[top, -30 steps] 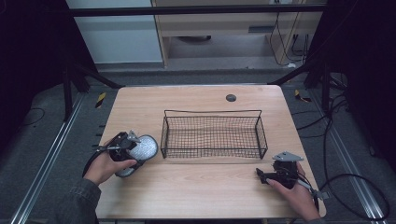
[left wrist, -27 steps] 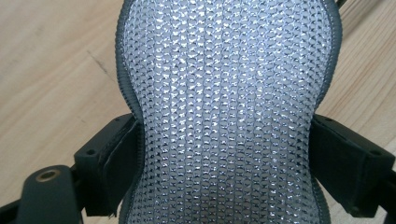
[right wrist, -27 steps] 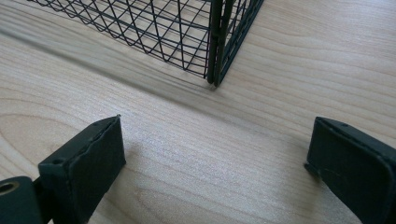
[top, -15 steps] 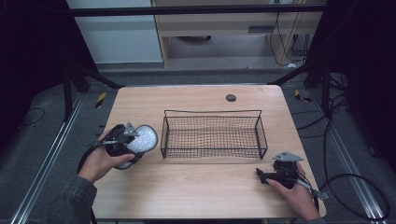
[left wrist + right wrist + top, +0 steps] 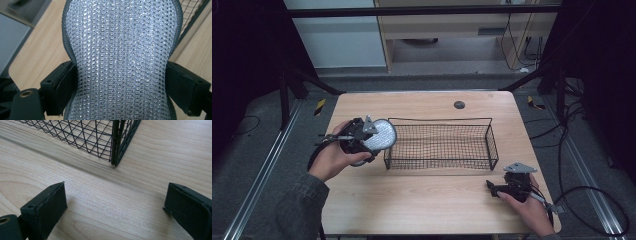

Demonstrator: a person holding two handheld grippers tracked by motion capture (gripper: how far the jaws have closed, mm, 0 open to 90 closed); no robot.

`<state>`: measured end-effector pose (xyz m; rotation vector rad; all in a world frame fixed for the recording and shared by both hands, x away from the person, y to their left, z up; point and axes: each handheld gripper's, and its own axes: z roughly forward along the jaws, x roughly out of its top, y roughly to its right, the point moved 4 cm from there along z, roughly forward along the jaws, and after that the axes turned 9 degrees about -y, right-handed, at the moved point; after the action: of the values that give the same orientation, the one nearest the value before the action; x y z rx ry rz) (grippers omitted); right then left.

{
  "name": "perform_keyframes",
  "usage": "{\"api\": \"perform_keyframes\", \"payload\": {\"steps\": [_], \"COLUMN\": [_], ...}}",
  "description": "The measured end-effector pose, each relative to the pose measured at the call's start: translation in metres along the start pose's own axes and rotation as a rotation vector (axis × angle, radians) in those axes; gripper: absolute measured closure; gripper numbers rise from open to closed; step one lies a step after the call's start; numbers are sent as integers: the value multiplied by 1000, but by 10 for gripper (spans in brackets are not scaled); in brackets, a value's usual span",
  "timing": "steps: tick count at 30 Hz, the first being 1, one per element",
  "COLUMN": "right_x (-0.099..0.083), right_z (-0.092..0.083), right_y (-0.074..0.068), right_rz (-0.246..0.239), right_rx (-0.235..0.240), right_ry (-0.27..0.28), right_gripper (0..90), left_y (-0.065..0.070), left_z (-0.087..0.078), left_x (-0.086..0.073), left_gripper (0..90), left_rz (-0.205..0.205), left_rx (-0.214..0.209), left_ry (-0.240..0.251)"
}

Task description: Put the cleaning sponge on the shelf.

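A silver mesh scrubbing pad [image 5: 381, 134] with a grey edge is held off the table at the left end of the black wire basket [image 5: 439, 141]. My left gripper [image 5: 362, 136] is shut on the pad [image 5: 122, 60], whose sides bulge in where the jaws squeeze it. The basket's corner [image 5: 192, 17] shows past the pad at the upper right. My right gripper [image 5: 497, 188] rests low near the table's front right with its jaws wide apart and nothing between them. The right gripper [image 5: 115, 207] faces the basket's near corner [image 5: 115, 142].
The wooden table [image 5: 422, 200] has a small dark round hole [image 5: 459, 104] near its far edge. Black frame posts stand at both sides, and cables lie on the floor to the right.
My left gripper has lifted the pad and carried it right, up to the basket's left end. The right gripper has stayed put.
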<state>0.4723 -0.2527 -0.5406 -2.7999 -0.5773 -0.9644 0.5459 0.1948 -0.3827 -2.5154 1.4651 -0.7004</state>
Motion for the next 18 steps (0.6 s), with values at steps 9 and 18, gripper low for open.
{"api": "perform_keyframes", "payload": {"steps": [9,18], "right_x": [0,0], "right_z": [0,0], "right_y": [0,0], "right_rz": [-1,-3], "right_rx": [1,0], "right_ry": [0,0], "right_gripper": [42,41], "left_y": [0,4], "left_z": [6,4], "left_x": [32,50], "left_gripper": [140,144], "left_rz": [43,75], "left_rx": [6,16], "left_ry": [5,13]}}
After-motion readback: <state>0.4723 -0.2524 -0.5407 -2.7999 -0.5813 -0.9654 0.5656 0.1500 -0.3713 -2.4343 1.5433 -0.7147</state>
